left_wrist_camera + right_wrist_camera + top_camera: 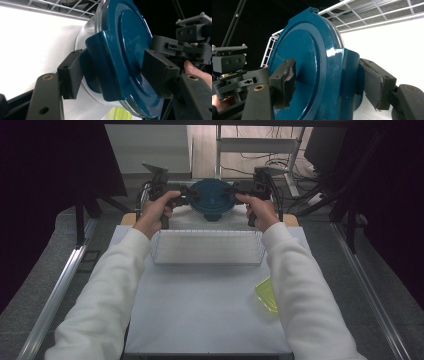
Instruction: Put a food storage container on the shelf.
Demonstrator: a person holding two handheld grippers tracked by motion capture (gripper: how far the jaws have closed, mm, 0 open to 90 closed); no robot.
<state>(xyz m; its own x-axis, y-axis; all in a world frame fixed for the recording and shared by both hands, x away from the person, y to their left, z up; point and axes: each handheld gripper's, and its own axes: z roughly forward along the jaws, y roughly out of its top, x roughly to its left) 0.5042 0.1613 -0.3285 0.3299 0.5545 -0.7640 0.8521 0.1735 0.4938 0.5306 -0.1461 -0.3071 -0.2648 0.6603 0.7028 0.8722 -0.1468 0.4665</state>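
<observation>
1. Left gripper view: my left gripper (111,75) is pinched on a latch tab at the rim of the round container's blue lid (125,50) — one pad under the tab, the other pressed on the lid's top face.
2. Right gripper view: my right gripper (332,82) is clamped the same way on the opposite latch tab, one worn pad on the lid's face, the other behind the tab.
3. The container (212,197) has a clear body under the lid; its glassy edge shows along the lid's rim in the left gripper view.
4. In the high view I hold it between both grippers, left (192,193) and right (231,190), at the far end of the table (200,310) — just beyond the white wire basket (207,247).
5. My hands, left (155,210) and right (260,210), grip the handles; white sleeves run back toward me.
6. A yellow-green lid or dish (266,295) lies near the table's right edge, partly under my right sleeve — I cannot tell which it is.
</observation>
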